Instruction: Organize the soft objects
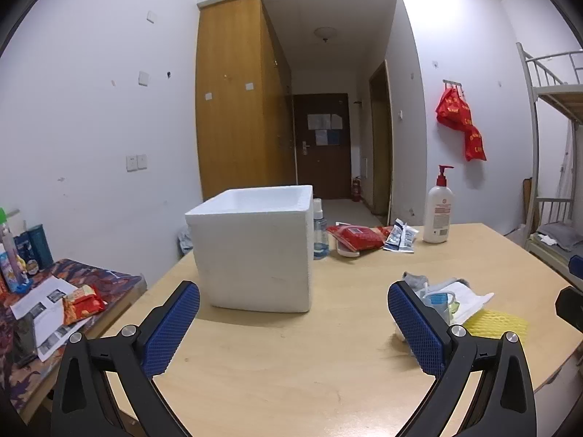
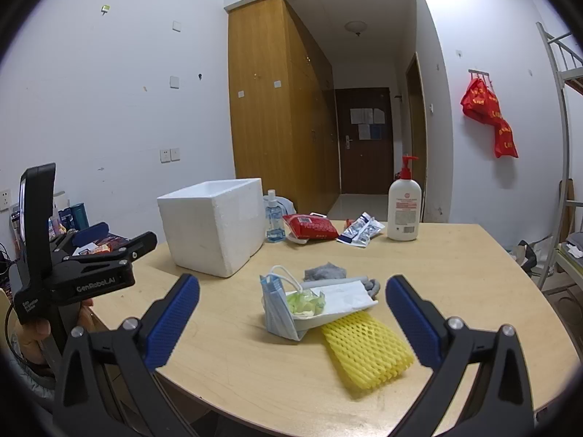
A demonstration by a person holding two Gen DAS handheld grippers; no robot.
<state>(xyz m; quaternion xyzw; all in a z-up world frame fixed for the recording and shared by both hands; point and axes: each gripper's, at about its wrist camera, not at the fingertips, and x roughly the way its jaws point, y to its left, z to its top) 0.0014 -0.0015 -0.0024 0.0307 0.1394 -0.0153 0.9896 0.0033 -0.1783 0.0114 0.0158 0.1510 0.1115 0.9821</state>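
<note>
Nothing was sorted yet. Left gripper (image 1: 293, 324) and right gripper (image 2: 292, 318) were both held fully spread, nothing gripped. Soft items were piled on the table (image 2: 455, 266): face mask (image 2: 278, 309), yellow foam net (image 2: 368, 353), grey cloth (image 2: 324, 273). The foam box (image 2: 215, 225) (presumably the bin; its interior was hidden) stood just beside the pile.

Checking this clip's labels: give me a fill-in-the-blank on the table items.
The foam net lying nearest the right gripper is ____ in colour.
The lotion bottle has a ____ pump.
The spray bottle stands beside the white foam ____.
Both grippers' jaws stand ____.

Missing: yellow; red; box; open
</note>
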